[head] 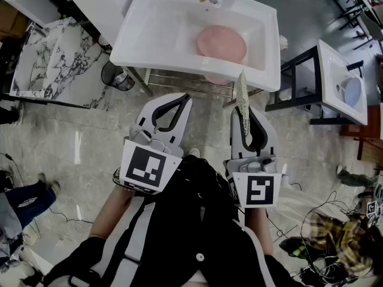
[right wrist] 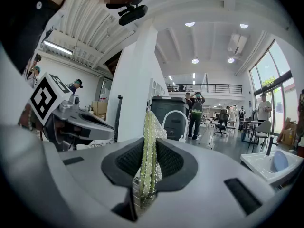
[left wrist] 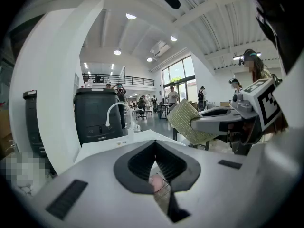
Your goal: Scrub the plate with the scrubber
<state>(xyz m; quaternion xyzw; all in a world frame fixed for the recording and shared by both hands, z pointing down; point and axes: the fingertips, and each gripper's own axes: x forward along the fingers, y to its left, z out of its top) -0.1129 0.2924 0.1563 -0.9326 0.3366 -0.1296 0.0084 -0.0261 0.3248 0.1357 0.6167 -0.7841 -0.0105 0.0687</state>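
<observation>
Right gripper [right wrist: 147, 148] pinches scrubber [right wrist: 148, 122] edge-on: light, floppy mesh. Left gripper [left wrist: 155, 151] fingers pressed together, empty. Plate [head: 221, 43] probably rigid, slippery, breakable; grip 1 rim.

glossy white sink [head: 149, 34], smooth pink plate [head: 221, 42], rough glittery scrubber [head: 242, 103].

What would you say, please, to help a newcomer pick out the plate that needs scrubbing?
Find the large white sink at the top centre of the head view. The plate lies in its basin, right of the middle. It is pink and round, unlike the pale blue dish in the other sink at the far right.
</observation>
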